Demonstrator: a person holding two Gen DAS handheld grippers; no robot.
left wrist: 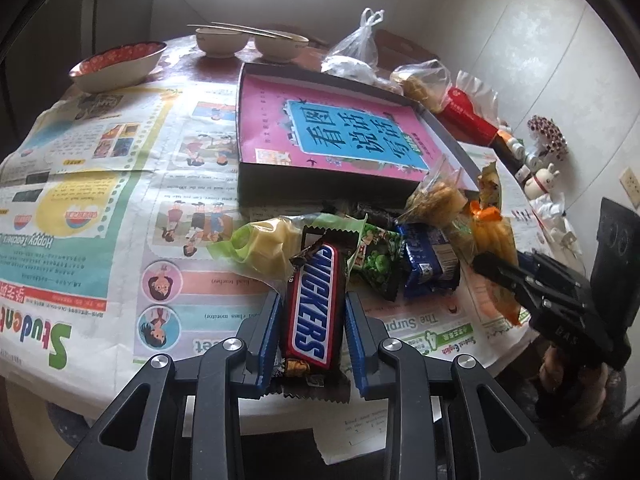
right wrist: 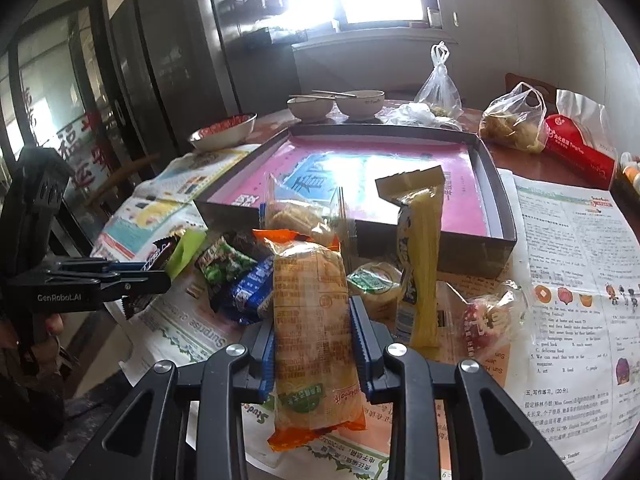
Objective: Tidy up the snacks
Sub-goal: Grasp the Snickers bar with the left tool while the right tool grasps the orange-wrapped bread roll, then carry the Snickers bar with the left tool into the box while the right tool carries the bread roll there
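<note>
Gripping mid-length at lower centre, the left claw (left wrist: 312,312) pinches a firm, light Snickers bar (left wrist: 314,304) while the right claw (right wrist: 314,344) squeezes a soft, crinkly orange snack pack (right wrist: 312,320).

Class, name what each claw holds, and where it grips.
Left claw: chocolate bar, gripped across its lower half. Right claw: orange snack packet, mid-length.

Both wrist fisheyes sit close behind their fingers, angled down across the newspaper-covered table (left wrist: 100,168); both share the snack pile and dark tray (right wrist: 500,216) beyond.
</note>
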